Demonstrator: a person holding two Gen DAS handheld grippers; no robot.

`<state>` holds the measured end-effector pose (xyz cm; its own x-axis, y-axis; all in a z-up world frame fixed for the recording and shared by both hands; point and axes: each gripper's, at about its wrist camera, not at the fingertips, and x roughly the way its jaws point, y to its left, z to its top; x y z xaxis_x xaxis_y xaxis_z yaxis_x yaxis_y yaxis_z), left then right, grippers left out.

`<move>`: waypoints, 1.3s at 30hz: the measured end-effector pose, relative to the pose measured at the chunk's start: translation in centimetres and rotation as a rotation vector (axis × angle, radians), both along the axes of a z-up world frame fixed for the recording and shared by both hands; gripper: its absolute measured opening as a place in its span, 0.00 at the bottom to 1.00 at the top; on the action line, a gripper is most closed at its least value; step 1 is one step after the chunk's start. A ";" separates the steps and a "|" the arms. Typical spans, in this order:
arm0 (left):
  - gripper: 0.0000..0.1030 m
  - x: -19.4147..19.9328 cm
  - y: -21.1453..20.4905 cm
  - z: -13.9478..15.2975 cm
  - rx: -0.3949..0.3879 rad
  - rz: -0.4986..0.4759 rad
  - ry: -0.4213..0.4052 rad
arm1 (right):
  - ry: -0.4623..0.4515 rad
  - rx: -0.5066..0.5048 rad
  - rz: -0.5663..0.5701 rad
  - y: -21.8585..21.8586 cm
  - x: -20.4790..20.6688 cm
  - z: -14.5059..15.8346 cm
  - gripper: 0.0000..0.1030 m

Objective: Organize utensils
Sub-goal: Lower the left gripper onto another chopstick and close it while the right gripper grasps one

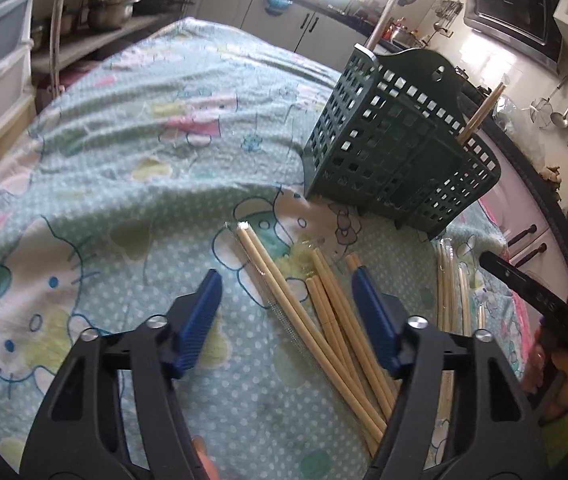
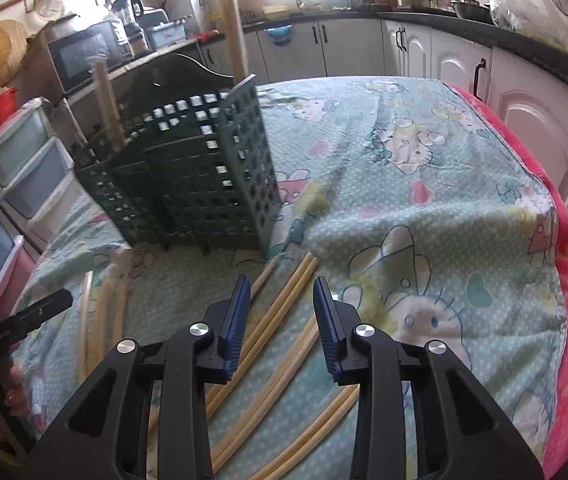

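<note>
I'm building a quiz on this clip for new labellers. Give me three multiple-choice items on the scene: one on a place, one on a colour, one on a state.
1. Where do the loose chopsticks lie?
A. on the cloth in front of the basket
B. all inside the basket
C. on the floor

2. What colour is the perforated utensil basket?
A. red
B. dark green
C. white

3. How is the right gripper?
A. shut on a spoon
B. out of view
C. fingers apart over chopsticks, not pressing them

Answers:
1 A, they are spread on the patterned tablecloth below the basket.
2 B, its lattice walls are dark green in both views.
3 C, a gap shows on each side between the blue fingers and the chopsticks.
</note>
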<state>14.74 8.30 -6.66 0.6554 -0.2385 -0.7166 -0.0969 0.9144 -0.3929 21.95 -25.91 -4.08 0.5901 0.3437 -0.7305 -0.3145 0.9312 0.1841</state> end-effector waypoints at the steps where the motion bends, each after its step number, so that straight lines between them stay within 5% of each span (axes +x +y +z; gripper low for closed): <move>1: 0.51 0.2 0.1 -0.3 -0.019 -0.002 0.014 | 0.009 -0.006 -0.001 0.0 0.4 -0.2 0.30; 8: 0.50 1.8 0.9 -1.1 -0.068 0.012 0.060 | 0.063 -0.032 0.004 0.1 2.7 -1.4 0.29; 24: 0.38 5.5 1.4 -1.4 -0.027 0.058 0.107 | 0.140 -0.064 -0.014 1.5 5.8 -3.8 0.28; 31: 0.13 5.9 1.8 -1.6 0.023 0.093 0.107 | 0.112 -0.053 -0.032 1.3 5.3 -3.8 0.17; 39: 0.04 5.2 2.7 -1.4 -0.022 0.118 0.089 | 0.067 0.083 -0.067 -0.7 4.0 -1.8 0.11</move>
<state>19.96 11.04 -8.02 0.6137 -0.1802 -0.7687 -0.2386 0.8857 -0.3982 25.98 -26.61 -5.90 0.5648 0.3658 -0.7397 -0.2361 0.9305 0.2799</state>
